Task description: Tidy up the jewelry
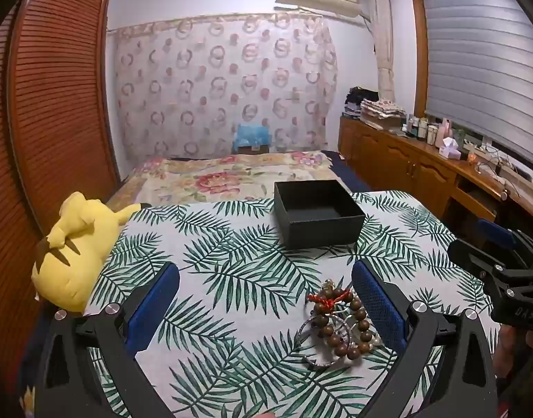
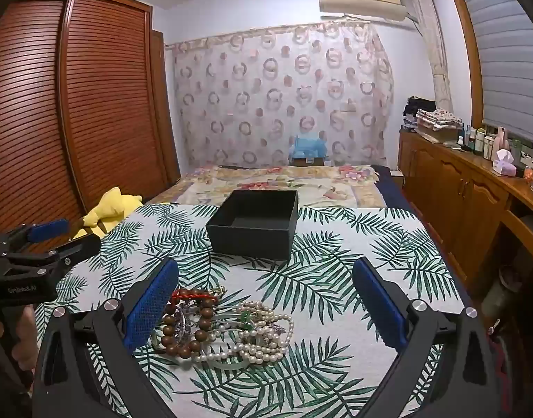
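Observation:
A pile of jewelry lies on the leaf-print cloth: a brown wooden bead bracelet (image 1: 350, 320) with red cord, a silver bangle (image 1: 318, 343), and in the right wrist view the bead bracelet (image 2: 183, 327) beside pearl strands (image 2: 263, 334). An open, empty black box (image 1: 317, 214) (image 2: 254, 221) stands farther back. My left gripper (image 1: 266, 296) is open, with the pile near its right finger. My right gripper (image 2: 266, 296) is open, with the pile between its fingers, closer to the left one. Each gripper shows at the edge of the other's view.
A yellow plush toy (image 1: 75, 250) (image 2: 109, 210) lies at the table's left edge. A bed with a floral cover (image 1: 231, 177) is behind the table. Wooden cabinets (image 2: 458, 202) with bottles run along the right; a slatted wardrobe (image 2: 75, 104) stands left.

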Motion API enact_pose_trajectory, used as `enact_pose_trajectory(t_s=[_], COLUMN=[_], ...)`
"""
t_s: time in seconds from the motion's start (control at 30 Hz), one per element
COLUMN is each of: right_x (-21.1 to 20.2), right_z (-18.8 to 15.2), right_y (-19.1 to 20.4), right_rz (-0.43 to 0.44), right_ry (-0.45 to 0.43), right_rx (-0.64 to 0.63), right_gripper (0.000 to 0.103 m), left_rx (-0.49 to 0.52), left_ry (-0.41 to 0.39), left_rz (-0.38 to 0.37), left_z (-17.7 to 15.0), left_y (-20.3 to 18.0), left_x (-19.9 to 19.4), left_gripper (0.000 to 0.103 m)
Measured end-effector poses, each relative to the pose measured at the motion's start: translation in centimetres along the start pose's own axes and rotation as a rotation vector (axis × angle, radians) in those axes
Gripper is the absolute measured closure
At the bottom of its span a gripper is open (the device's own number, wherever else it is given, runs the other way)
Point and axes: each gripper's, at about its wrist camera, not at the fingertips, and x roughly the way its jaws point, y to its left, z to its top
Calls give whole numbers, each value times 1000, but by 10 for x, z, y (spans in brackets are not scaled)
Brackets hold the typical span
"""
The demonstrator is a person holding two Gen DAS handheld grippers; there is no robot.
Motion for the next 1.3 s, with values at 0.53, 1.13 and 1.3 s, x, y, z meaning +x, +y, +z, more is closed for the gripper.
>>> enact_pose_trajectory(t_s=[0.53,1.13,1.3], right_x=[-1,-2,-2], right_z=[1,1,2], right_y=[-1,-1,-1], right_rz=[-2,-3,-4], right_ry=[-2,-4,-5], right_rx=[0,-1,-2], right_gripper=[2,2,2], left_rx=[-10,-8,-9], left_ry=[0,-5,-6], left_rz=[-3,-4,-4], left_z=[0,0,0], left_y=[2,0,0], left_x=[2,0,0], left_gripper=[7,7,7])
